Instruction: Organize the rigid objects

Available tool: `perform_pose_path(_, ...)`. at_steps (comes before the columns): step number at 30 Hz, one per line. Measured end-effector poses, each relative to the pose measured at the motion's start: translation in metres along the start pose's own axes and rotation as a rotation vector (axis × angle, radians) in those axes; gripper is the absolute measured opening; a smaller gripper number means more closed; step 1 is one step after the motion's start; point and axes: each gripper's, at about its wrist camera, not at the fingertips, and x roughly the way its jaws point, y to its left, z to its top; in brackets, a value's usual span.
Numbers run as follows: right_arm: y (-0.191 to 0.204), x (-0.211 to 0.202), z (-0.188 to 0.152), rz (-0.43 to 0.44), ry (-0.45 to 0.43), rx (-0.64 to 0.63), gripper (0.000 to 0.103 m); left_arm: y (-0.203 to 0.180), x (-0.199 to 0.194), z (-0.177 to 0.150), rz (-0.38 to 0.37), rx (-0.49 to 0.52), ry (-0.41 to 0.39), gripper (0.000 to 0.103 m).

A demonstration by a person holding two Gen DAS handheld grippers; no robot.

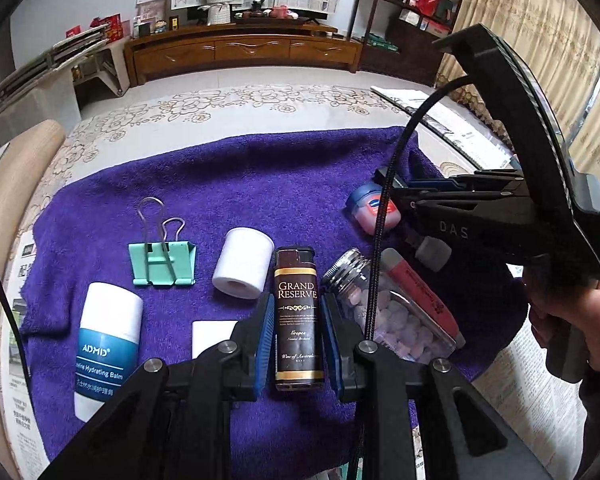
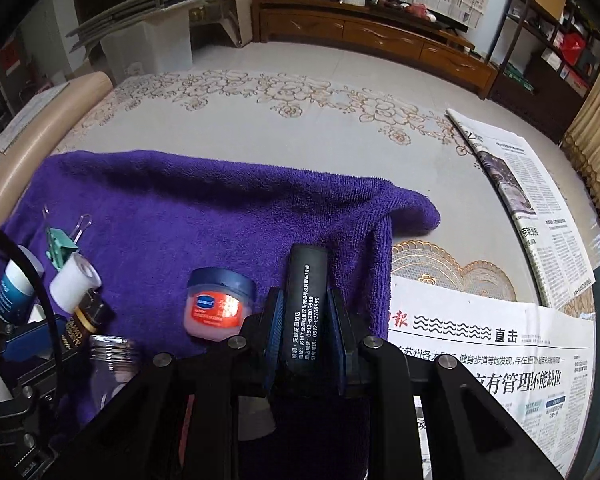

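On a purple towel (image 1: 240, 184) lie a green binder clip (image 1: 162, 262), a white roll (image 1: 242, 264), a white and blue balm stick (image 1: 106, 340), a jar of pills (image 1: 384, 312), a red tube (image 1: 420, 294) and a small Vaseline jar (image 1: 370, 204). My left gripper (image 1: 298, 344) has its blue pads on both sides of a brown Grand Reserve lighter (image 1: 298, 316) that lies on the towel. My right gripper (image 2: 305, 340) is shut on a black lighter (image 2: 305, 300) and holds it just right of the Vaseline jar (image 2: 220, 306).
Newspapers (image 2: 500, 352) lie on the table right of the towel (image 2: 220, 204). A small white card (image 1: 212, 336) sits beside my left fingers (image 1: 260, 344). The floral tablecloth (image 2: 280, 128) stretches beyond the towel. A wooden cabinet (image 1: 240, 50) stands far behind.
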Motion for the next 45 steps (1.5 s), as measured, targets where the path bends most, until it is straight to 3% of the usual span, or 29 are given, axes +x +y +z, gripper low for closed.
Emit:
perform_pose_path(7,0.003,-0.001,-0.002,0.000,-0.006,-0.042,0.022,-0.002,0.007,-0.002,-0.008,0.009,0.031,0.023)
perform_pose_path(13,0.001,-0.004,-0.004,0.045,-0.009,-0.081,0.023,-0.010,0.008,-0.003,0.048,0.050,0.050,0.023)
perform_pose_path(17,-0.001,-0.011,-0.009,0.072,-0.010,-0.078,0.029,-0.013,0.007,-0.004,0.071,0.059,0.060,0.024)
perform_pose_path(19,-0.002,-0.016,-0.012,0.075,-0.010,-0.079,0.029,-0.014,0.007,-0.004,0.073,0.056,0.068,0.027)
perform_pose_path(21,-0.002,-0.023,-0.015,0.081,-0.016,-0.074,0.034,-0.014,0.008,-0.002,0.070,0.054,0.073,0.040)
perform_pose_path(22,-0.003,-0.027,-0.016,0.077,-0.023,-0.070,0.046,-0.016,0.007,-0.002,0.073,0.058,0.071,0.044)
perform_pose_path(24,-0.005,-0.039,-0.019,0.101,-0.043,-0.055,0.052,-0.019,-0.001,-0.004,0.084,0.071,0.041,0.073)
perform_pose_path(26,-0.005,-0.053,-0.024,0.101,-0.068,-0.048,0.061,-0.020,-0.012,-0.009,0.084,0.075,-0.003,0.085)
perform_pose_path(30,-0.012,-0.086,-0.041,0.131,-0.118,0.000,0.067,-0.020,-0.035,-0.018,0.051,0.023,-0.042,0.091)
perform_pose_path(33,-0.015,-0.112,-0.060,0.154,-0.144,0.056,0.083,-0.022,-0.061,-0.032,0.066,0.002,-0.077,0.103)
perform_pose_path(35,-0.015,-0.127,-0.073,0.147,-0.156,0.085,0.101,-0.024,-0.080,-0.044,0.101,-0.004,-0.104,0.103)
perform_pose_path(40,0.000,-0.172,-0.121,0.105,-0.208,0.119,0.103,-0.021,-0.125,-0.079,0.180,-0.027,-0.148,0.103)
perform_pose_path(45,0.016,-0.205,-0.159,0.099,-0.217,0.171,0.103,-0.015,-0.171,-0.115,0.149,-0.146,-0.218,0.103)
